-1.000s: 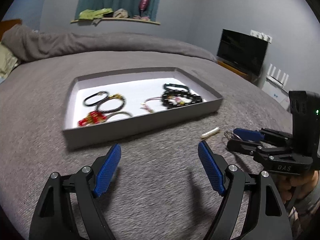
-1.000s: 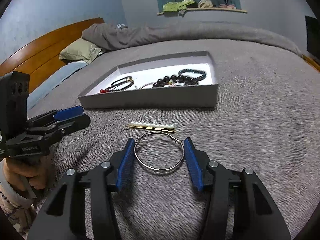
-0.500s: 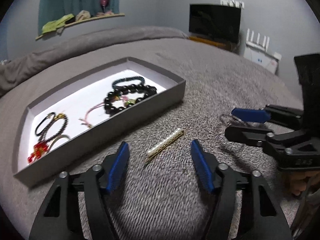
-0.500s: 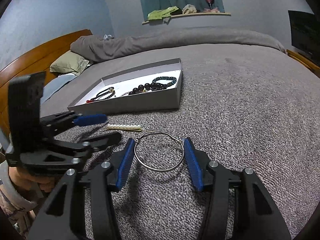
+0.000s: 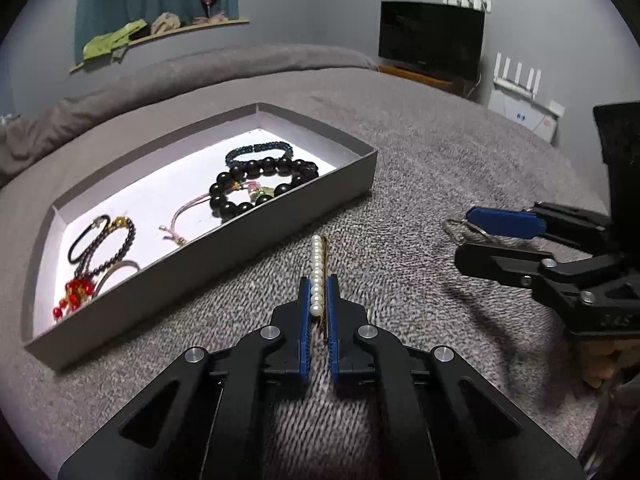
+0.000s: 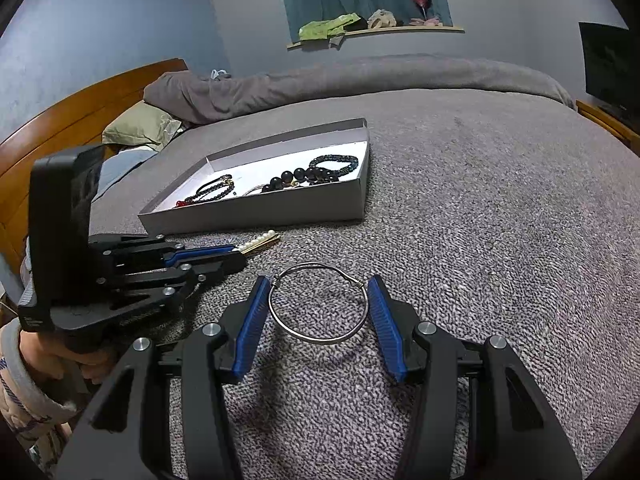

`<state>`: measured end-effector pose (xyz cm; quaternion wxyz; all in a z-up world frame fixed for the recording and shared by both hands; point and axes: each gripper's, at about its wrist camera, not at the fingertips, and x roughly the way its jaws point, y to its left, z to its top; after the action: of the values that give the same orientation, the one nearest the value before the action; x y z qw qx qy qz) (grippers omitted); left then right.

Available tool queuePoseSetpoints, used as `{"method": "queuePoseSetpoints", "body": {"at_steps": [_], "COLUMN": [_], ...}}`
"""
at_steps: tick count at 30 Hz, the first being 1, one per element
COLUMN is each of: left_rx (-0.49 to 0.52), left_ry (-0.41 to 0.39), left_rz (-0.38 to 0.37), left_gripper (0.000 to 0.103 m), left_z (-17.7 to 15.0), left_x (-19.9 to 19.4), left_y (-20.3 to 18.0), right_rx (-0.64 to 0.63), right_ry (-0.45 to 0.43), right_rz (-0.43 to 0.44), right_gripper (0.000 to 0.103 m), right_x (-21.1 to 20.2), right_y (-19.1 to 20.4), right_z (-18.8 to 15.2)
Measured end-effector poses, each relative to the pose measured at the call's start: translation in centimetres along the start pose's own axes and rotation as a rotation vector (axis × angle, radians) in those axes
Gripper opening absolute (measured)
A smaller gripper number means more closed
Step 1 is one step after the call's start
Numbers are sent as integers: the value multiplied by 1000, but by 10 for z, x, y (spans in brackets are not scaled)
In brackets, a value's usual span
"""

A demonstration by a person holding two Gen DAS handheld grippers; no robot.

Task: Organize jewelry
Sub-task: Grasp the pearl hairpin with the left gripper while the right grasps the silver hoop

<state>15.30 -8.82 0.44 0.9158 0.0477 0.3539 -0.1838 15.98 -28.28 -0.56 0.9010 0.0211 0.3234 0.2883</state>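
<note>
The left gripper (image 5: 319, 295) is closed on the near end of a pearl hair clip (image 5: 318, 270), its blue pads (image 5: 304, 312) pressed to either side while the rest of the clip lies forward on the grey blanket (image 5: 400, 184). Just beyond the clip sits a shallow grey box (image 5: 248, 248), holding a black bead bracelet (image 5: 260, 184), a dark braided bracelet (image 5: 258, 151), a pink cord (image 5: 188, 216) and a red charm bracelet (image 5: 78, 290). To the right, the right gripper (image 6: 318, 320) rests on the blanket with its jaws spread, a silver wire bangle (image 6: 319, 304) lying flat between them, touching or nearly touching both pads (image 6: 250, 328). The box (image 6: 280, 216) lies ahead and to its left.
</note>
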Motion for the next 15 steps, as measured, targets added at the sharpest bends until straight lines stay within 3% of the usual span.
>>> {"method": "queuePoseSetpoints", "body": {"at_steps": [7, 15], "left_rx": [-32, -73], "left_ry": [-53, -153], "left_rz": [2, 91], "left_gripper": [8, 8], "left_z": [-5, 3], "left_x": [-27, -65], "left_y": [9, 40], "right_rx": [-20, -66], "right_ry": [-2, -11], "right_rz": [12, 34], "right_gripper": [51, 51], "right_x": [3, 14], "right_y": [11, 31], "right_z": [5, 23]}}
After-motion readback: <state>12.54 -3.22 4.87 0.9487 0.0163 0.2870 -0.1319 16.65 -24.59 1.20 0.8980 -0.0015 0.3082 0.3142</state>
